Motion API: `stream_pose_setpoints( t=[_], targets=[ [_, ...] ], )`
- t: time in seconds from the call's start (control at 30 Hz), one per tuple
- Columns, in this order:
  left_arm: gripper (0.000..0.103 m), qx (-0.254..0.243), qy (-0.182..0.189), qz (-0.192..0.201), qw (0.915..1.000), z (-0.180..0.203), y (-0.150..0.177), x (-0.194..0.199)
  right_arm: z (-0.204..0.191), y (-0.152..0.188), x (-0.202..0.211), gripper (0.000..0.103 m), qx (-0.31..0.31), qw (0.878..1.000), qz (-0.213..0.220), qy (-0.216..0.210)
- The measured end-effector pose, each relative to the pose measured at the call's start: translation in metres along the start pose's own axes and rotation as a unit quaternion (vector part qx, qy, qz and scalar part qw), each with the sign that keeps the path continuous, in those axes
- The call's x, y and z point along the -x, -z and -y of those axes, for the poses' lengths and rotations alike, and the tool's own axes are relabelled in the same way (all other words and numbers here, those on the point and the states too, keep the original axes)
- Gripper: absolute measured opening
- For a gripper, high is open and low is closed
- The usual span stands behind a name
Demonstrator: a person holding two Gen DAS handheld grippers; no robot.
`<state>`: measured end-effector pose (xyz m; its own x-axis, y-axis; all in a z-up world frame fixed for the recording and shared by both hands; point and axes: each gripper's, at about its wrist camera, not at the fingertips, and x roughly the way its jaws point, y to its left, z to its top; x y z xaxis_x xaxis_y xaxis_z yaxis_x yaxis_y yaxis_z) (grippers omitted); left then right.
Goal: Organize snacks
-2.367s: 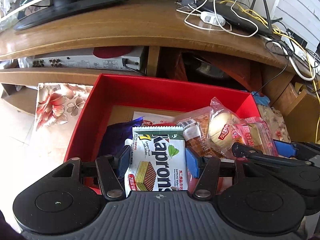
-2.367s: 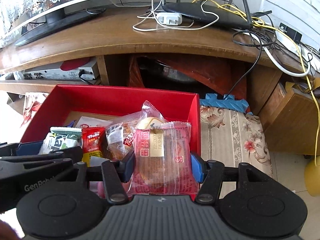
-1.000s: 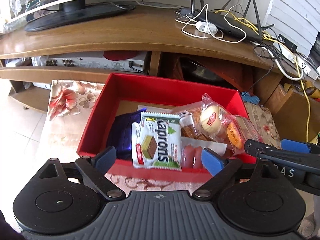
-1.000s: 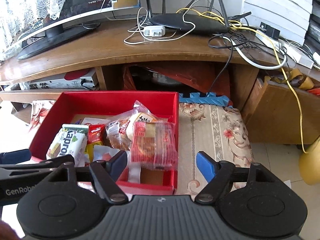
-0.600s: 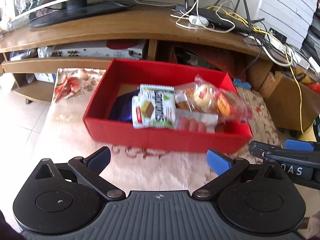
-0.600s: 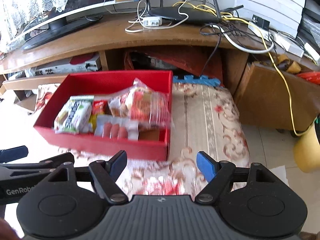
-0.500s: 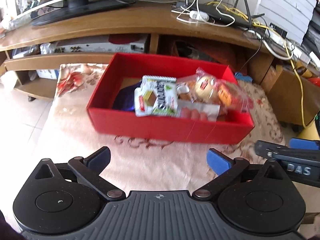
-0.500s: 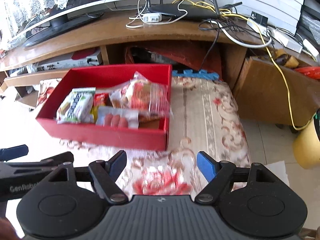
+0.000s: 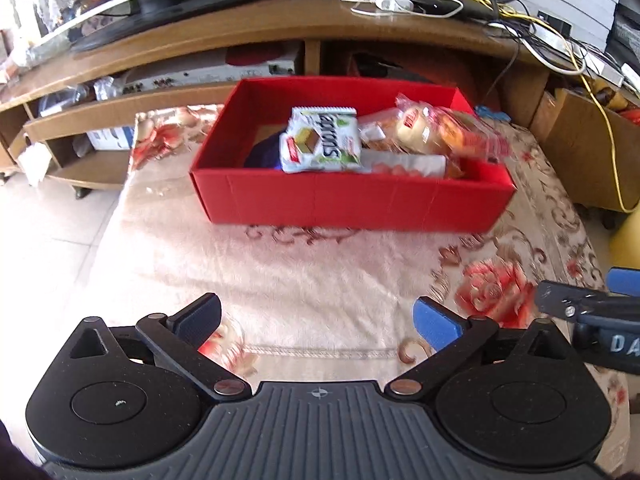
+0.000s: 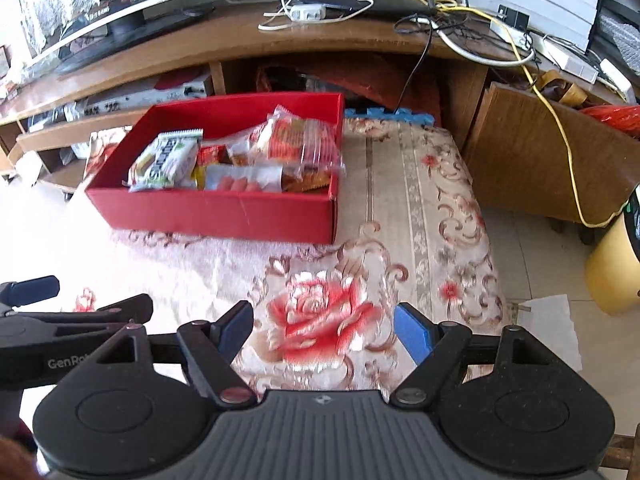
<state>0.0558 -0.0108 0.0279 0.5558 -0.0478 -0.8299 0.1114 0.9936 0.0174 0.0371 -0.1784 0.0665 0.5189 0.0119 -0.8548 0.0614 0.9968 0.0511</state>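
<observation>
1. On the floral beige-and-red rug (image 9: 304, 276), near its far edge: open red rectangular cardboard box (image 9: 352, 200), below the curved wooden TV stand (image 9: 248, 36).
2. Box contents: white-and-green wafer packet (image 9: 322, 142) lying flat left of centre, on top of a dark purple wrapper (image 9: 262, 152); clear-wrapped round bun (image 9: 412, 124) and red-printed clear pastry packet (image 10: 300, 140) heaped at the right end; clear pack of pink sausages (image 9: 404, 166) against the near wall. Heap rises above the rim at the right end.
3. Left tongs (image 9: 318, 318): spread wide, nothing between the blue pads, over bare rug, well apart from the box.
4. Right tongs (image 10: 324, 332): spread wide, empty, above a red rose motif in the rug, well apart from the box.
5. The two tongs sit side by side; each shows at the edge of the other's view.
6. Both views motion-blurred; small print on packets unreadable.
</observation>
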Motion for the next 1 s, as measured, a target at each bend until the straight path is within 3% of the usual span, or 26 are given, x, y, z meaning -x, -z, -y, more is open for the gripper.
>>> stream_pose_setpoints(
  t=[0.4,0.77,1.0],
  targets=[
    [0.103,0.008,0.018,-0.027,0.9994,-0.002,0.017,0.003,-0.003,0.019,0.002,0.075,0.002,1.0,-0.02,0.001],
    [0.102,0.002,0.003,-0.039,0.9992,-0.002,0.03,0.008,-0.008,0.034,0.005,0.075,0.012,0.999,-0.031,-0.001],
    [0.09,0.018,0.031,-0.047,0.9982,-0.006,0.034,0.012,-0.011,0.037,0.007,0.075,0.014,0.999,-0.03,-0.006]
  ],
)
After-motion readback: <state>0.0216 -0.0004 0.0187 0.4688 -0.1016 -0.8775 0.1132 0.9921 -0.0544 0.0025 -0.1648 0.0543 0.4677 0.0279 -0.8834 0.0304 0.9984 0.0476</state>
